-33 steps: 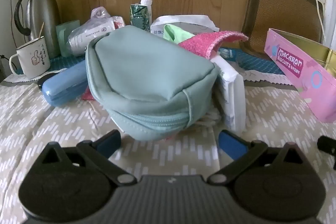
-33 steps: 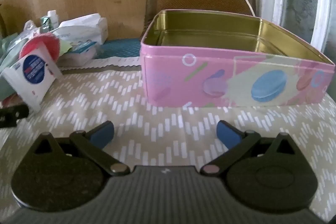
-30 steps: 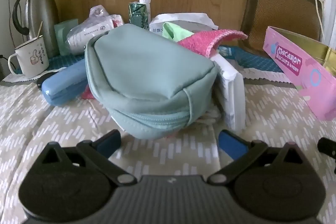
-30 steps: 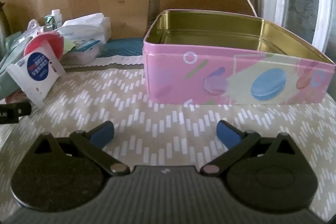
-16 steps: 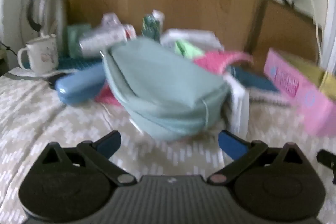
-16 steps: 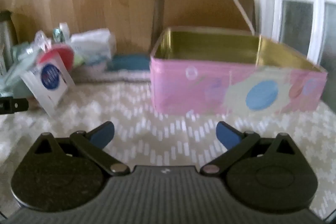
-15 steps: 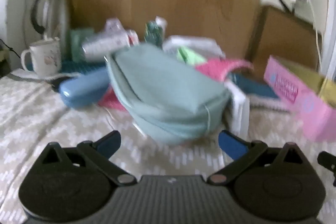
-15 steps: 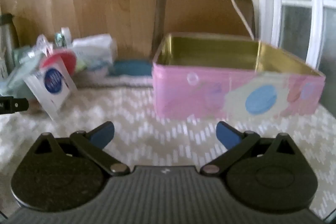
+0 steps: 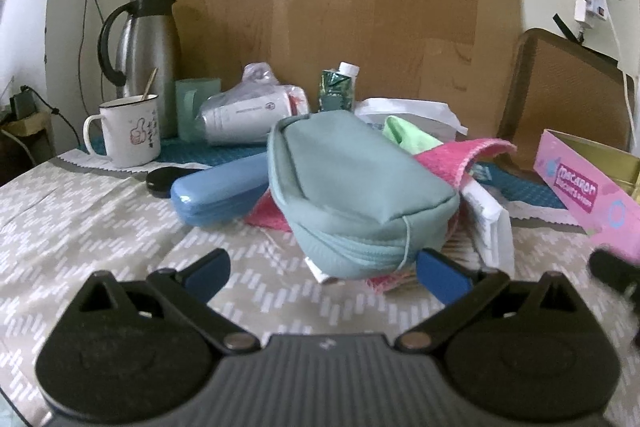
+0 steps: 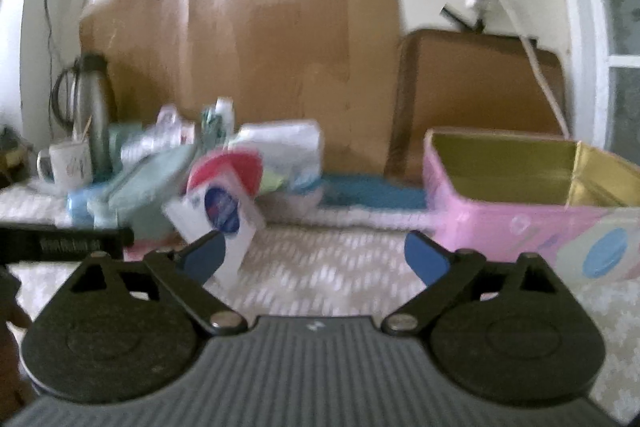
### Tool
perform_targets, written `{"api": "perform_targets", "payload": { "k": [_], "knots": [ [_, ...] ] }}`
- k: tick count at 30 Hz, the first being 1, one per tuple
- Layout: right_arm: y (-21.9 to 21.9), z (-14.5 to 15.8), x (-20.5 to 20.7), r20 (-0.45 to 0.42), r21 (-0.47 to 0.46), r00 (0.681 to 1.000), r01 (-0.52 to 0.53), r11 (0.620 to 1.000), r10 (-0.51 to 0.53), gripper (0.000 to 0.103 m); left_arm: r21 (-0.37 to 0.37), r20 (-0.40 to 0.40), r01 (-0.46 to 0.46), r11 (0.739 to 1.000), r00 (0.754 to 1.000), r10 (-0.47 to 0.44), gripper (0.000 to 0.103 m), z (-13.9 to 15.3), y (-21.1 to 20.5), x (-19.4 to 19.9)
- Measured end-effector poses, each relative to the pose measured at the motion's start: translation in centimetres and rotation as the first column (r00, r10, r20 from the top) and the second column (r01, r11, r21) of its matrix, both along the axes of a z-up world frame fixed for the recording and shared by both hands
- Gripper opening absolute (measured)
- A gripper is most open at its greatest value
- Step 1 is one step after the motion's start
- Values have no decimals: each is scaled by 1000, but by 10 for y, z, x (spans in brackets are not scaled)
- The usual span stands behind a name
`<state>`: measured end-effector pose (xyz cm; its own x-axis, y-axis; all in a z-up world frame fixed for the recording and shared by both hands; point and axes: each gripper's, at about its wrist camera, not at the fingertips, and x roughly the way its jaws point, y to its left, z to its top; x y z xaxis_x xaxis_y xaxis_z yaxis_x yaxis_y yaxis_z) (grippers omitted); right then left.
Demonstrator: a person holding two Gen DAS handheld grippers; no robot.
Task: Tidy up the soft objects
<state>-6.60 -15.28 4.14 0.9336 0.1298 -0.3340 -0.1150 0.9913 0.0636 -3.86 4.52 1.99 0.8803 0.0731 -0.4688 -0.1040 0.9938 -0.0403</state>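
A teal fabric pouch (image 9: 352,187) lies on a pile with a pink knitted cloth (image 9: 460,159), a green cloth (image 9: 404,135) and a white tissue pack (image 9: 492,223). My left gripper (image 9: 324,273) is open and empty just in front of the pouch. My right gripper (image 10: 316,255) is open and empty above the tablecloth; its view is blurred. There the tissue pack (image 10: 220,219) stands left of centre and the pouch (image 10: 148,191) lies behind it. The open pink macaron tin (image 10: 532,215) stands at the right; it also shows in the left wrist view (image 9: 580,187).
A blue glasses case (image 9: 216,191), a black round lid (image 9: 164,181), a white mug (image 9: 128,131), a steel thermos (image 9: 140,43), a green cup (image 9: 196,107), a bagged white bottle (image 9: 248,113) and a drink carton (image 9: 336,91) stand behind. A brown chair back (image 9: 568,91) is at the right.
Both grippers have risen and pulled back from the table. The left view has swung so the pouch sits further right. The right view has swung left, so the tin moved right. Both stay open.
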Motion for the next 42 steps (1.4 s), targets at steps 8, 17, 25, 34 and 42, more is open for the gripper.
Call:
{"api": "perform_targets", "payload": {
  "k": [8, 17, 25, 34, 42],
  "knots": [
    [-14, -8, 5, -81, 131, 997, 30, 991, -20, 76, -16, -15, 19, 1000, 1000, -19, 103, -5, 4, 3],
    [-16, -10, 4, -73, 139, 997, 10, 990, 1, 64, -172, 20, -66, 983, 997, 70, 103, -4, 36, -4],
    [15, -2, -4, -36, -7, 989, -143, 990, 143, 57, -287, 80, -113, 951, 987, 141, 103, -3, 57, -16],
    [77, -3, 34, -75, -272, 959, -284, 919, 275, 26, -179, 209, -63, 982, 973, 101, 103, 5, 35, -30],
    [19, 8, 23, -144, 32, 965, -218, 975, 220, 18, -119, 237, -34, 992, 969, 62, 103, 6, 26, -32]
  ]
}}
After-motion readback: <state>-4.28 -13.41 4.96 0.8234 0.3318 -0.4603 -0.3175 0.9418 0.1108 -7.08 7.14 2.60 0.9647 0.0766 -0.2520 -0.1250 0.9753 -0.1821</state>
